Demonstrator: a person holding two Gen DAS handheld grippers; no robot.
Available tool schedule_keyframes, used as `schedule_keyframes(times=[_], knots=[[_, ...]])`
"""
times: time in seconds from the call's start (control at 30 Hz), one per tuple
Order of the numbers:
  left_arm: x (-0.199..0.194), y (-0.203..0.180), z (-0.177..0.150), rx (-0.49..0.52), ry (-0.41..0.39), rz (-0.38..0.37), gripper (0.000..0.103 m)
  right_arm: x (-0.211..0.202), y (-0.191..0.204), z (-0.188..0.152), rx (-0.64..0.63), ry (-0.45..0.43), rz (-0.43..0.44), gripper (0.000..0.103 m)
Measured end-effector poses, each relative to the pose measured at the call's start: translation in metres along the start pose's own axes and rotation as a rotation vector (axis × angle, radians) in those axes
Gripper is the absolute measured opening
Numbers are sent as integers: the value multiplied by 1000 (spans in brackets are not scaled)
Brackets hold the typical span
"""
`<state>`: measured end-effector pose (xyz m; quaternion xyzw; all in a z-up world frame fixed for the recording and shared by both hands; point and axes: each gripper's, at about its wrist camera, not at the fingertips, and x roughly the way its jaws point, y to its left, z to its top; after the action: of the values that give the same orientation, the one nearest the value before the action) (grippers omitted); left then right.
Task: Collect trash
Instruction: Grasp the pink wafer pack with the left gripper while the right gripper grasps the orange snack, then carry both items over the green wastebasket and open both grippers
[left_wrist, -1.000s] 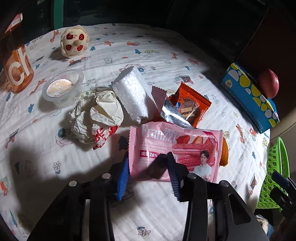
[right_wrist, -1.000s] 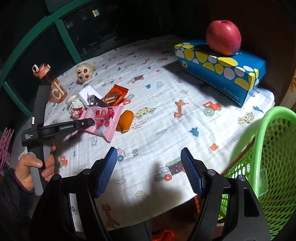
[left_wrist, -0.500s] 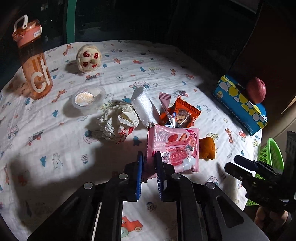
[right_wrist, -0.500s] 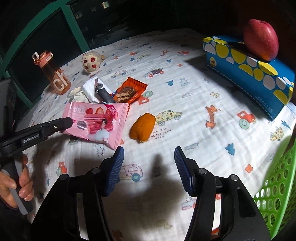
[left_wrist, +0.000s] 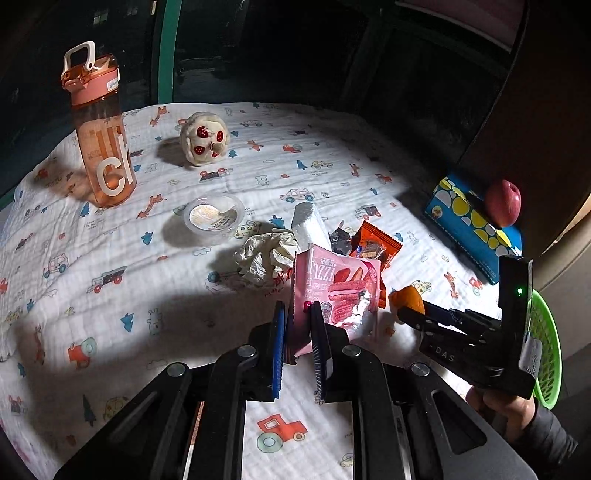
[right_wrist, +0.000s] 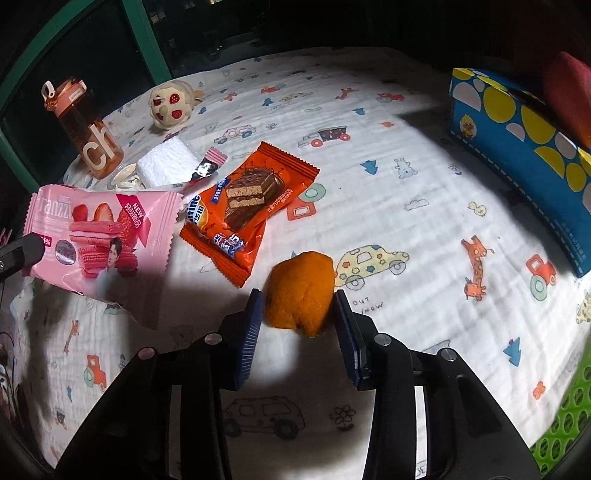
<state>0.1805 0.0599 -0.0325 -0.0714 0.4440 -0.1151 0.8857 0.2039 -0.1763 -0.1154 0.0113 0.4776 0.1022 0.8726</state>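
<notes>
My left gripper (left_wrist: 298, 341) is shut on the edge of a pink Franzzi snack wrapper (left_wrist: 338, 291) and holds it lifted above the cloth; the wrapper also shows in the right wrist view (right_wrist: 99, 236). My right gripper (right_wrist: 299, 325) is open with its fingers on either side of an orange peel lump (right_wrist: 300, 293) lying on the cloth; the lump also shows in the left wrist view (left_wrist: 408, 301). An orange chocolate-wafer wrapper (right_wrist: 251, 203), a crumpled paper ball (left_wrist: 267, 254), a white foam piece (right_wrist: 168, 162) and a small foil wrapper (right_wrist: 205, 170) lie nearby.
A green mesh basket (left_wrist: 546, 343) stands off the table's right edge. A blue spotted tissue box (right_wrist: 524, 140) with an apple (left_wrist: 503, 202) sits at the right. An orange water bottle (left_wrist: 101, 136), a plush toy (left_wrist: 203, 138) and a clear lidded cup (left_wrist: 214, 218) stand further back.
My left gripper closed on the pink wrapper and lifted it off the cloth. My right gripper moved in toward the orange peel lump and now straddles it, narrower than before.
</notes>
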Motion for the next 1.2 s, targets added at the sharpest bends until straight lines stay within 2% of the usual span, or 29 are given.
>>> schedule_keyframes(times=[0.17, 0.53, 0.93, 1.2], knots=[[-5, -6, -1, 2, -5, -18, 12, -14, -6, -7, 21, -18, 18, 33], [-21, -49, -5, 64, -27, -92, 9, -86, -30, -40, 68, -99, 24, 33], [-35, -133, -14, 182, -31, -219, 9, -166, -92, -86, 186, -196, -56, 33], [-35, -208, -20, 284, -14, -315, 9, -198, -134, -113, 263, -221, -134, 33]])
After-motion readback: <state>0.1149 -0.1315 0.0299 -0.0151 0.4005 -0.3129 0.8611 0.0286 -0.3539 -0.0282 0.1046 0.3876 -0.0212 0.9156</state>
